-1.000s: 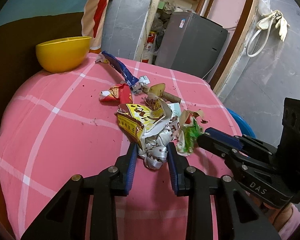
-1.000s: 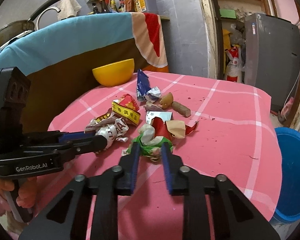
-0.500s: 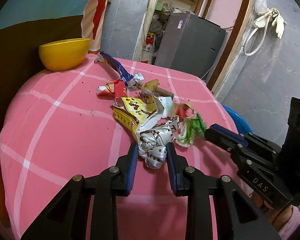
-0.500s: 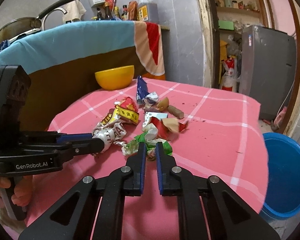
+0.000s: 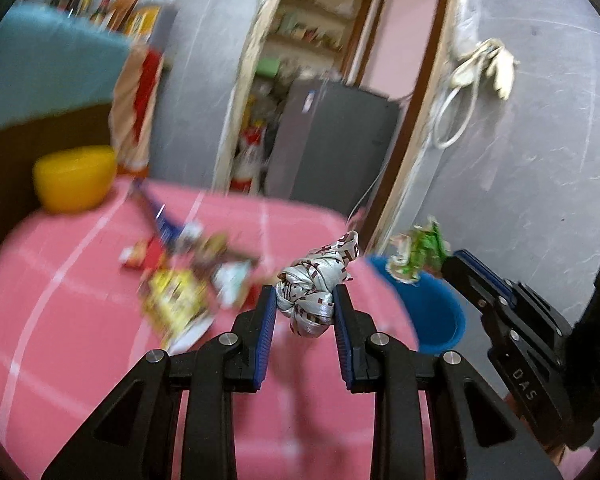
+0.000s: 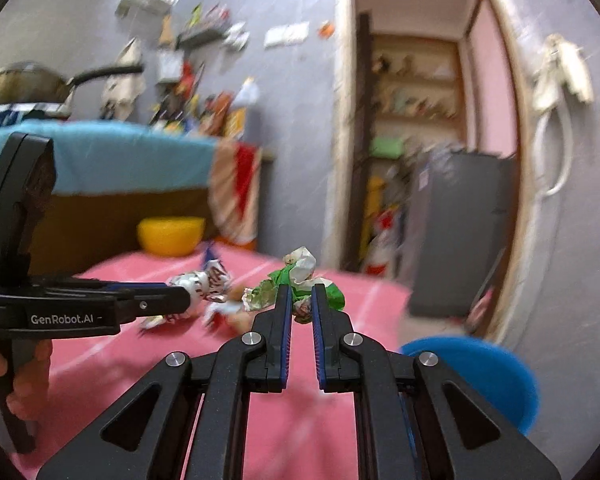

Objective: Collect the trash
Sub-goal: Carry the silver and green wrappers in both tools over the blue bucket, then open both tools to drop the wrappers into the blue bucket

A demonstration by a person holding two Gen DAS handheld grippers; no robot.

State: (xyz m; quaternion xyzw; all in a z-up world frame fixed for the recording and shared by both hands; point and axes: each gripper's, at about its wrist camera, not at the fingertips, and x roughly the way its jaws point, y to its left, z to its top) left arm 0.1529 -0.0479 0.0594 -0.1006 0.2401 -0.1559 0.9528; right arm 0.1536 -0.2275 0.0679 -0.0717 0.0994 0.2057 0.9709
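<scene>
Left wrist view: left gripper (image 5: 305, 306) raised above the pink checked tablecloth (image 5: 80, 320), jaws clamped on a crumpled silver wrapper (image 5: 314, 284) with dark red print, held clear of the cloth. Behind it on the cloth, a blurred heap of remaining litter (image 5: 188, 276): yellow packet, red scrap, blue wrapper. Yellow bowl (image 5: 74, 178) at the far left edge of the table. To the right, right gripper (image 5: 446, 262) holding a green-and-white crumpled wrapper (image 5: 418, 254) in the air, seen just above the rim of a blue bucket (image 5: 432, 312) standing beside the table.

Right wrist view: right gripper (image 6: 299, 300) with jaws nearly together, pinching the green-and-white crumpled wrapper (image 6: 300, 280) between the 2 blue pads. To the left, left gripper (image 6: 188, 300) gripping the crumpled silver wrapper (image 6: 204, 286), a hand (image 6: 16, 380) around its handle at the frame edge. Blue bucket (image 6: 500, 376) low on the right, beyond the tablecloth (image 6: 300, 420) edge. Yellow bowl (image 6: 170, 236) at the back of the table. Background heavily blurred.
</scene>
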